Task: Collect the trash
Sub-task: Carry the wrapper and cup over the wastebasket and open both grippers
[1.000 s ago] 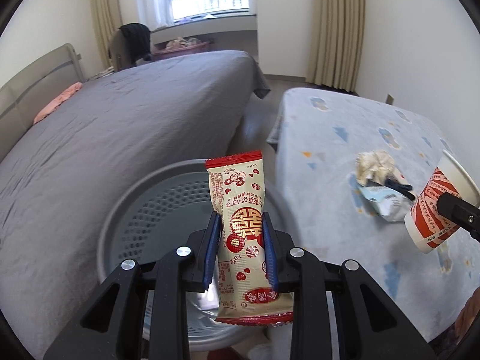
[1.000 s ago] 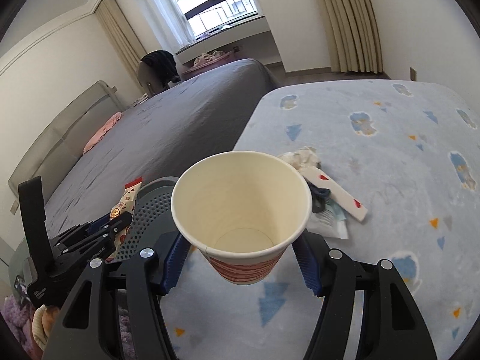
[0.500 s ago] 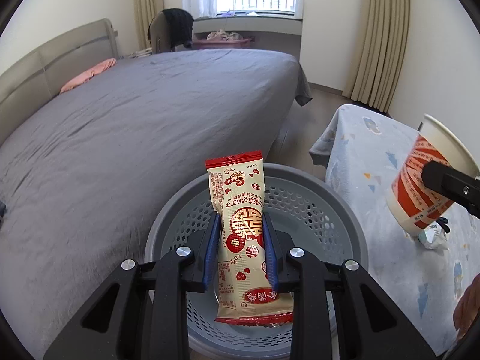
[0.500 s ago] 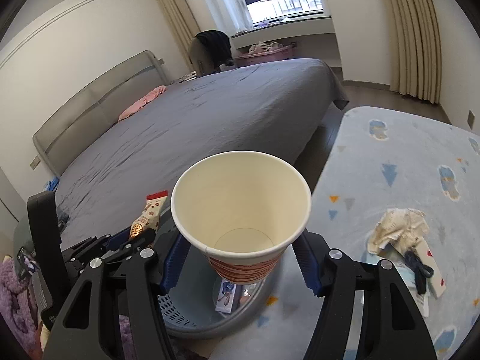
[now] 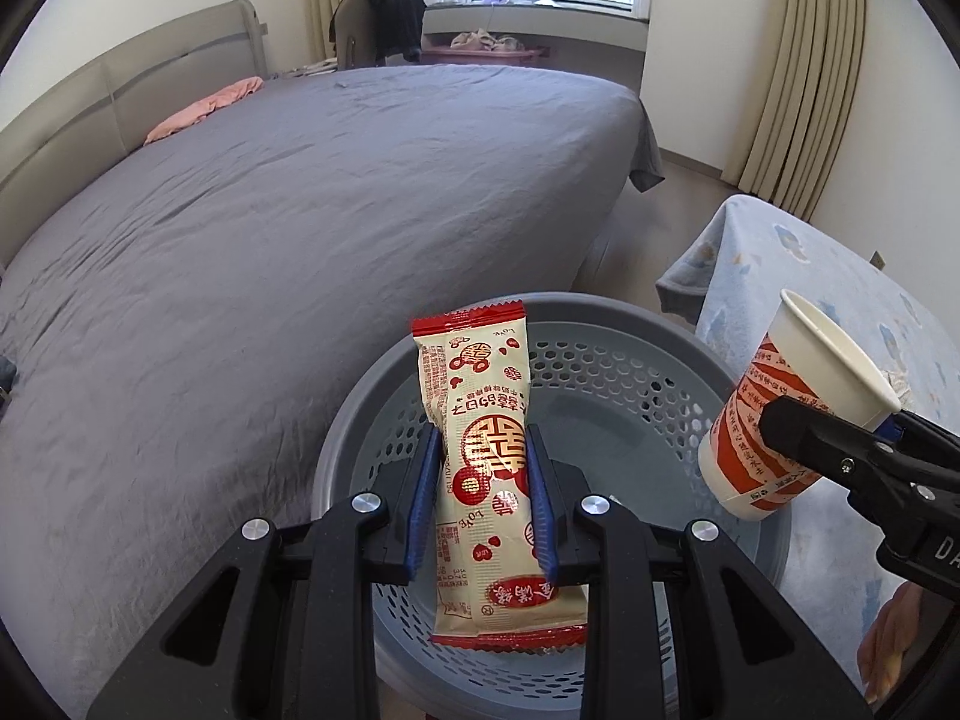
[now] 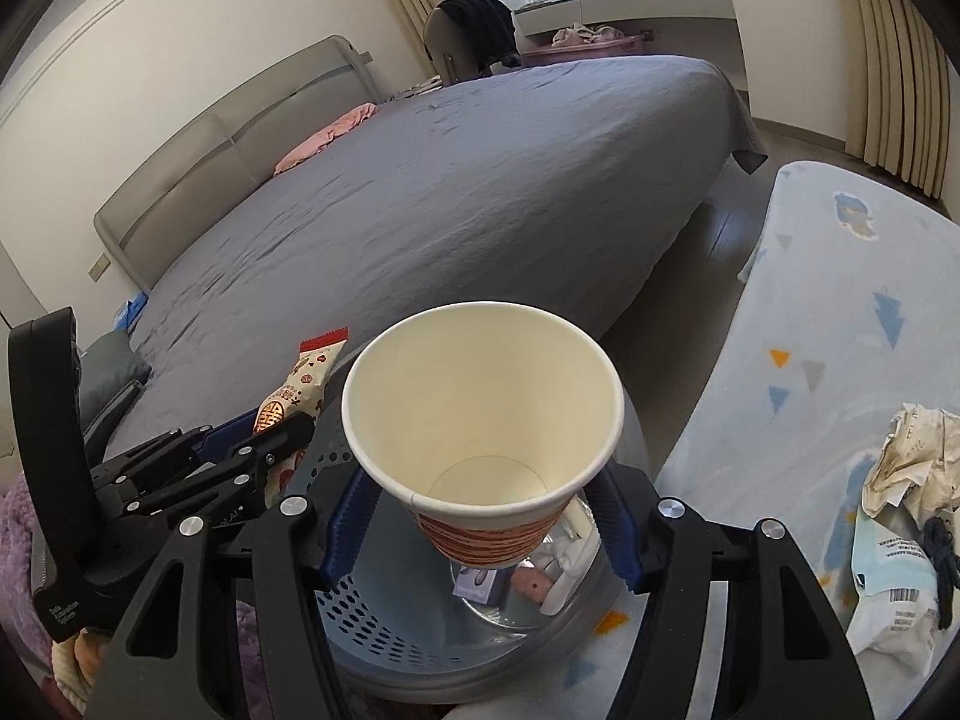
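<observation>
My left gripper (image 5: 480,495) is shut on a cream and red snack wrapper (image 5: 480,420), held upright over the grey perforated trash basket (image 5: 600,384). My right gripper (image 6: 477,531) is shut on a white and red paper cup (image 6: 480,420), empty inside, held above the same basket (image 6: 384,618). The cup also shows in the left wrist view (image 5: 786,414) at the basket's right rim. The wrapper also shows in the right wrist view (image 6: 300,384) at the left. Some trash (image 6: 522,579) lies in the basket's bottom.
A large bed with a grey cover (image 5: 270,228) fills the left and middle. A table with a light blue patterned cloth (image 6: 840,348) stands at the right, with crumpled paper (image 6: 912,456) and a white packet (image 6: 894,594) on it. Curtains (image 5: 798,60) hang behind.
Both grippers have swung left from the table toward the basket. The wrapper and the cup now hang over the basket, still held.
</observation>
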The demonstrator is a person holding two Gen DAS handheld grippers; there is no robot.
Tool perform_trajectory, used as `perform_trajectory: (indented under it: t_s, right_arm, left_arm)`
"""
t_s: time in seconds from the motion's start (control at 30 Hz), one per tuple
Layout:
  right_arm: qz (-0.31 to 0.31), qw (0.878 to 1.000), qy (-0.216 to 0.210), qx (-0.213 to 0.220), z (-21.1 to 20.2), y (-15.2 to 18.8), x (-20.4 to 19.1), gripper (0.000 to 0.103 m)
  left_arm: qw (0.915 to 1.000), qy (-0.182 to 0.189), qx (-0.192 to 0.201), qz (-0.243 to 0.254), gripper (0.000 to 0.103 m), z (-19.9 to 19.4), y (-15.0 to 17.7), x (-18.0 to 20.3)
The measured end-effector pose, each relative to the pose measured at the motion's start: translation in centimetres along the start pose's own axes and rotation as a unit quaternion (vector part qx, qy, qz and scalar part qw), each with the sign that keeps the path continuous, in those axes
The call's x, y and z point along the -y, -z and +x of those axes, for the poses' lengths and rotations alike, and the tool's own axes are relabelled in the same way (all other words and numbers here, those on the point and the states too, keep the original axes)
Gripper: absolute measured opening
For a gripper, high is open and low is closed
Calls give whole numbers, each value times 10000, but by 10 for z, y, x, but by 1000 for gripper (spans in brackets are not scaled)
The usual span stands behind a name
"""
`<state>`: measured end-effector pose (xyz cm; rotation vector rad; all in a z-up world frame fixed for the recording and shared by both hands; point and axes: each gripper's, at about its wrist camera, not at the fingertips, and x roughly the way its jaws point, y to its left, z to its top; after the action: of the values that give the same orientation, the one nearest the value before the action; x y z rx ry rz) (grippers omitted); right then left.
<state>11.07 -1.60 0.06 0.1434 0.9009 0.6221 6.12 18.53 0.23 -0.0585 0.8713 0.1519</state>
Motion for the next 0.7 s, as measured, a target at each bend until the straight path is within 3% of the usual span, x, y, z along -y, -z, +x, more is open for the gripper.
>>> perform_trajectory:
  t_s: [0.47,0.53,0.67,0.7]
  right_arm:
    - [-38,9998,160,-138,7,4,2,62]
    - [-45,9998,160,-125,6,4,1,62]
    - [31,9999,109,-97,4,4,4,70]
    - [38,9999,128,-80,3,3,5,71]
  left_arm:
    - [10000,-43,-86,-9,31,5,2,-1]
    - [9999,-48,-100,-25,35,6,3,-2]
    - [9999,-118,-71,-61,57,5,3,-3]
    - [9999,-125,-54,-59,57,5,3,-3]
